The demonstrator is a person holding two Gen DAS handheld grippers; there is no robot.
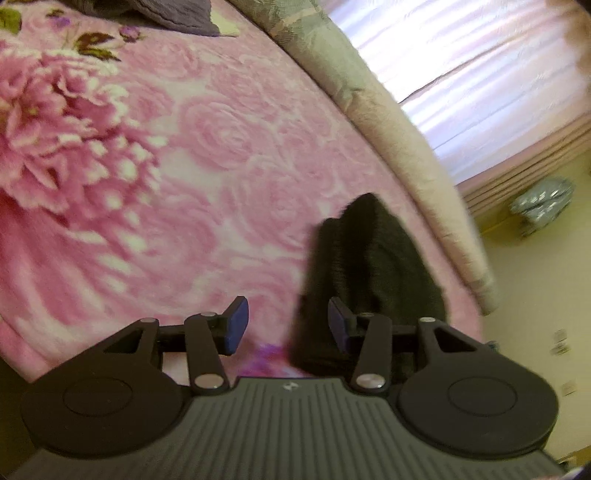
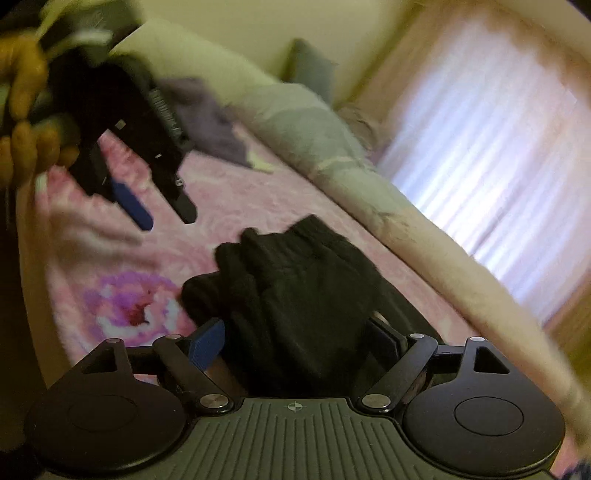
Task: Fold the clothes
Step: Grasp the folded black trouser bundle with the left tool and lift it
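Observation:
A black garment [image 2: 295, 295] lies bunched on the pink flowered blanket [image 1: 166, 184]. My right gripper [image 2: 295, 343] is open, with the black cloth lying between its wide-spread blue pads [image 2: 207, 343]. My left gripper [image 1: 288, 325] is open and empty, above the blanket; the black garment [image 1: 369, 266] sits just ahead of its right finger. The left gripper also shows in the right wrist view [image 2: 166, 214], held up at the left, jaws apart, clear of the garment.
A purple-grey garment [image 1: 177, 14] lies at the far end of the bed. A rolled beige and grey quilt [image 1: 388, 122] runs along the bed's far edge. Beyond it are bright curtains [image 1: 480, 66], and a bundle [image 1: 543, 203] on the floor.

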